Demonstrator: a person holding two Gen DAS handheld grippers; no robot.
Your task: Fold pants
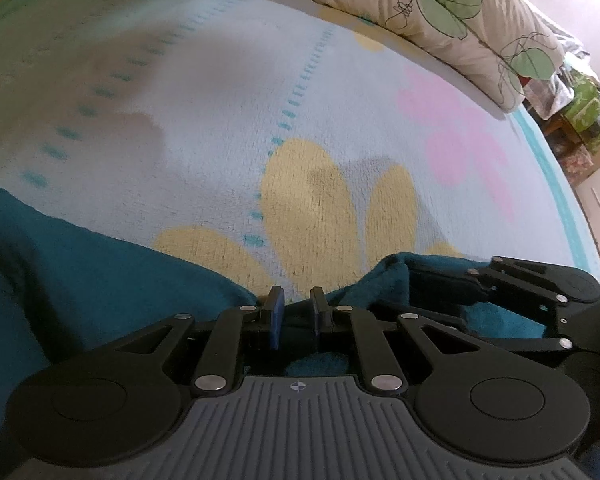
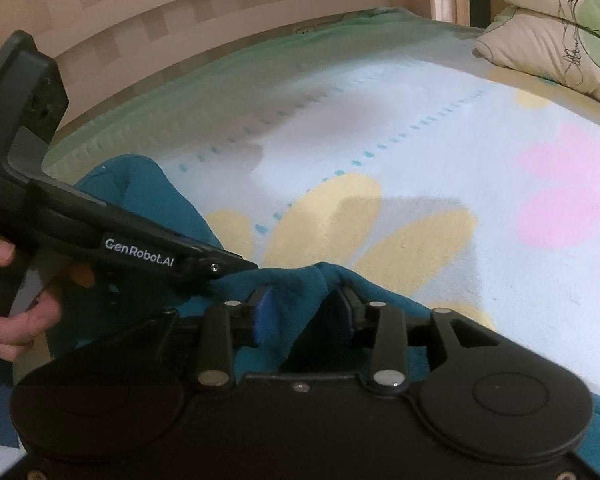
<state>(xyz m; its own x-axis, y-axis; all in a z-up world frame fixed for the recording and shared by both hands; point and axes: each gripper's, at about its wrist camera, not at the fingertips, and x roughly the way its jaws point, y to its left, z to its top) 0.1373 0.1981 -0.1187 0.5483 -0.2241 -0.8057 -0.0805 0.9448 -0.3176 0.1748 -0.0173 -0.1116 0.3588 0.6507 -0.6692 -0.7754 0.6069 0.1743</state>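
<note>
The teal pants (image 1: 80, 264) lie on a flowered blanket on a bed. In the left wrist view my left gripper (image 1: 298, 308) is shut on an edge of the pants, which sags between its blue pads. My right gripper shows at the right (image 1: 540, 296), side by side with it. In the right wrist view my right gripper (image 2: 304, 312) is shut on a raised fold of the pants (image 2: 300, 284). The left gripper (image 2: 220, 266) comes in from the left, held by a hand, its tip at the same teal edge.
The blanket (image 1: 260, 100) has yellow and pink flowers and teal dashes. Leaf-print pillows (image 1: 440, 8) lie at the far right. A wooden bed frame (image 2: 220, 4) runs along the far side. Clutter (image 1: 580, 112) stands beyond the bed's right edge.
</note>
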